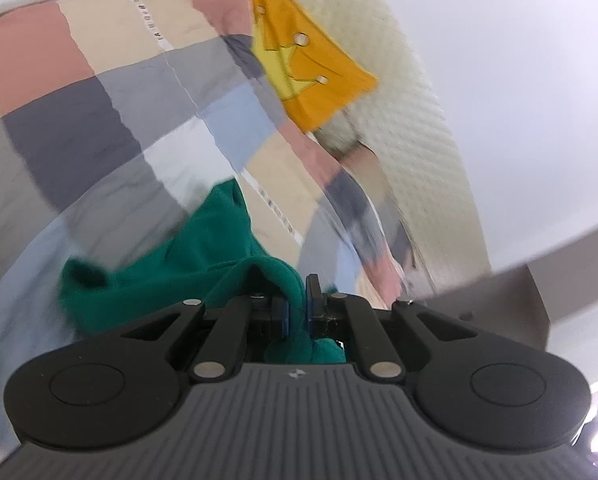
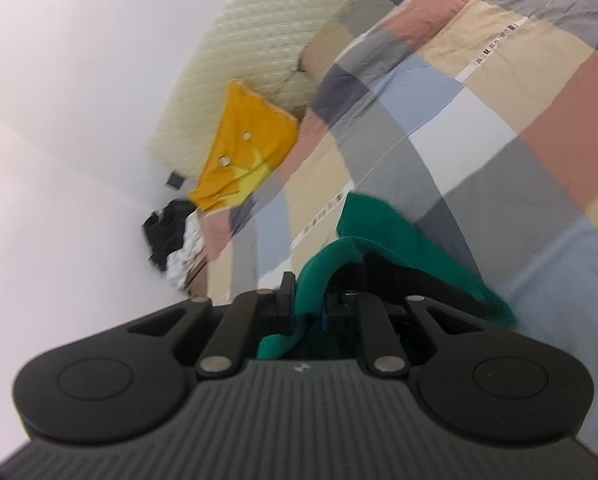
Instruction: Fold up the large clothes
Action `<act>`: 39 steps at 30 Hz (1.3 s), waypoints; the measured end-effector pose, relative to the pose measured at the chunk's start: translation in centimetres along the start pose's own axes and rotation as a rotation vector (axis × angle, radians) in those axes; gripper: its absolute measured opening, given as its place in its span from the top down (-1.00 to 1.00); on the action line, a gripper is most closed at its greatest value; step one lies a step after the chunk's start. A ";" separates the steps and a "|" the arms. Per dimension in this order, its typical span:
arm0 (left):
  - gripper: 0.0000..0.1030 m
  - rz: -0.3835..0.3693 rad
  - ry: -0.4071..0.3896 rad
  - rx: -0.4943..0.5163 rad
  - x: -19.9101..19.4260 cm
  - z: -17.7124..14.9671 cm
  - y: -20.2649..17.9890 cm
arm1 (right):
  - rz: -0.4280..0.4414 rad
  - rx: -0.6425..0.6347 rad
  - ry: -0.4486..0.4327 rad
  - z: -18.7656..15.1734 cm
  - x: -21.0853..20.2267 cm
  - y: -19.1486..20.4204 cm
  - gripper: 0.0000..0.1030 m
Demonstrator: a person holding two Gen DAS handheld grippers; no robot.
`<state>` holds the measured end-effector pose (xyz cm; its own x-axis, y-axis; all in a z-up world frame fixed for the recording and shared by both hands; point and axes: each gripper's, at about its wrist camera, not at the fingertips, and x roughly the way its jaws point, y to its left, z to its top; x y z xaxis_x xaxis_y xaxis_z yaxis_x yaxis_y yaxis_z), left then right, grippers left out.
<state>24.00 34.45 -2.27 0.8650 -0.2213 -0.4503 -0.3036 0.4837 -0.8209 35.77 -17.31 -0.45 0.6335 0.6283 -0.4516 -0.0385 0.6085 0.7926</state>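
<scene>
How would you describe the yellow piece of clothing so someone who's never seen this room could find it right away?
Start at the bed with the checked quilt of pink, grey, blue and beige squares. Follow it to the far edge, where it meets the cream quilted headboard. The orange-yellow garment lies there; unlike the green garment pinched in both grippers, it is untouched and carries pale round buttons.
</scene>
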 end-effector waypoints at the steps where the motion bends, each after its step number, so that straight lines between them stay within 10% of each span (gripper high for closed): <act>1: 0.83 0.013 -0.001 0.007 1.6 1.0 -0.1 | -0.013 0.020 -0.007 0.7 1.6 -0.3 0.72; 22: 0.82 0.307 0.024 0.108 35.0 12.5 7.9 | -0.253 0.061 0.020 6.6 29.8 -10.5 0.72; 31: 0.67 0.253 0.094 0.151 35.7 12.4 9.3 | -0.201 0.060 0.040 6.6 28.1 -10.1 0.57; 34: -0.12 0.265 0.120 0.176 34.0 12.5 8.0 | -0.207 0.014 0.040 6.9 26.5 -8.3 -0.04; 39: -0.34 0.214 0.092 0.241 30.1 11.9 4.3 | -0.246 -0.085 0.003 7.3 23.0 -5.3 -0.38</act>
<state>53.51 39.90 -15.17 0.7485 -0.1631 -0.6428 -0.3618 0.7118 -0.6020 56.19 -9.65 -11.97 0.6299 0.4577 -0.6275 0.0517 0.7814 0.6219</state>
